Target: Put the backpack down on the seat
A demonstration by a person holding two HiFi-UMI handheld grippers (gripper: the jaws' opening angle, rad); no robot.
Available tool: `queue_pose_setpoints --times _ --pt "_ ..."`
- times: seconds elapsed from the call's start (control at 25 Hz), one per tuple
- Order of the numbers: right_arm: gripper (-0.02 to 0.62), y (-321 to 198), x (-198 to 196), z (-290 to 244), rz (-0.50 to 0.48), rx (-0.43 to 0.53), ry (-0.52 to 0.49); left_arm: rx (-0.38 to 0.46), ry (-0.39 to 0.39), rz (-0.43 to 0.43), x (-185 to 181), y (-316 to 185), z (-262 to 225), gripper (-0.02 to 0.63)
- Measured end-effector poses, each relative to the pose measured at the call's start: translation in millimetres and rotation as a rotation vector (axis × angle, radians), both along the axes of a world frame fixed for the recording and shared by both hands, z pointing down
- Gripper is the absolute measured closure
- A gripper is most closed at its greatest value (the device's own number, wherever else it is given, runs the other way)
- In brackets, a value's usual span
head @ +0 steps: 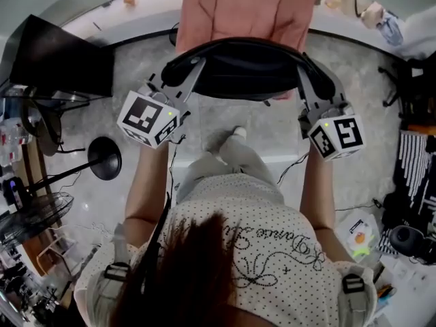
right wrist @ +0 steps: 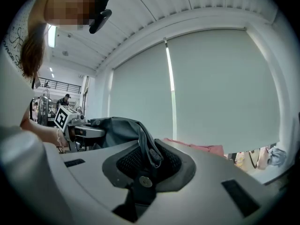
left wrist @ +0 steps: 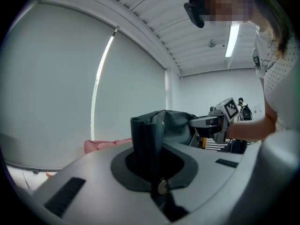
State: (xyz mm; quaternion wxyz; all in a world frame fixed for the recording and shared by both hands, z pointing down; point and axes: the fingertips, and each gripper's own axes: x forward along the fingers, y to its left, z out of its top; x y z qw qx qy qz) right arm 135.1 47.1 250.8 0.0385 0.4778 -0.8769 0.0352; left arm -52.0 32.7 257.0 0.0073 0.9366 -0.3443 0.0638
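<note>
I hold a black backpack [head: 238, 67] up between both grippers, in front of the person's body. It hangs just short of the pink cushioned seat [head: 248, 9] at the top of the head view. My left gripper [head: 178, 72] is shut on the backpack's left side; in the left gripper view dark fabric [left wrist: 149, 130] is pinched between the jaws. My right gripper [head: 312, 73] is shut on the right side, with a strap and fabric [right wrist: 149, 149] caught in its jaws. The seat [left wrist: 101, 146] shows low behind the bag; the seat [right wrist: 197, 147] lies past the right jaws too.
On the grey floor to the left are a black round stand base [head: 104, 158], a dark panel [head: 58, 56] and a fan [head: 34, 216]. Racks and clutter [head: 415, 162] line the right side. A white ledge [head: 102, 22] runs behind the seat.
</note>
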Motion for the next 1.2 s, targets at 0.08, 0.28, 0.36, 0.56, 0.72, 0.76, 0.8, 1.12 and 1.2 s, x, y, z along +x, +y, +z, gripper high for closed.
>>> queue_pose_setpoints --times 0.08,0.28,0.36,0.56,0.72,0.76,0.8,1.12,1.2 --pt "0.528 -14.4 13.0 0.1 -0.015 0.004 0.001 -0.005 0.008 -0.010 12.6 -10.7 1.1 0.592" --pt "0.526 -48.2 31.8 4.8 -0.042 0.004 -0.001 -0.019 0.014 -0.040 31.3 -35.0 6.5 0.592" --pt "0.526 -56.7 32.4 10.8 -0.042 -0.004 -0.005 -0.026 0.009 -0.049 31.6 -42.4 12.5 0.592" --pt "0.528 -80.8 29.1 20.2 -0.047 -0.040 -0.018 -0.043 -0.012 -0.056 28.6 -68.5 18.8 0.592" --pt "0.528 -110.1 28.2 25.1 -0.023 -0.055 -0.007 -0.060 -0.003 -0.033 28.2 -101.9 25.7 0.593" --pt "0.527 -118.6 28.2 25.5 -0.012 -0.057 -0.004 -0.063 -0.002 -0.021 28.3 -111.8 26.7 0.594" --pt "0.527 -127.5 28.0 25.8 0.001 -0.058 -0.003 -0.066 -0.002 -0.005 28.4 -122.4 27.3 0.594" --pt "0.526 -209.1 17.8 27.8 0.098 -0.066 -0.044 -0.045 -0.023 0.107 19.9 -223.2 25.3 0.595" --pt "0.526 -224.6 14.3 24.8 0.116 -0.063 -0.048 -0.039 -0.022 0.127 17.0 -242.5 22.2 0.595"
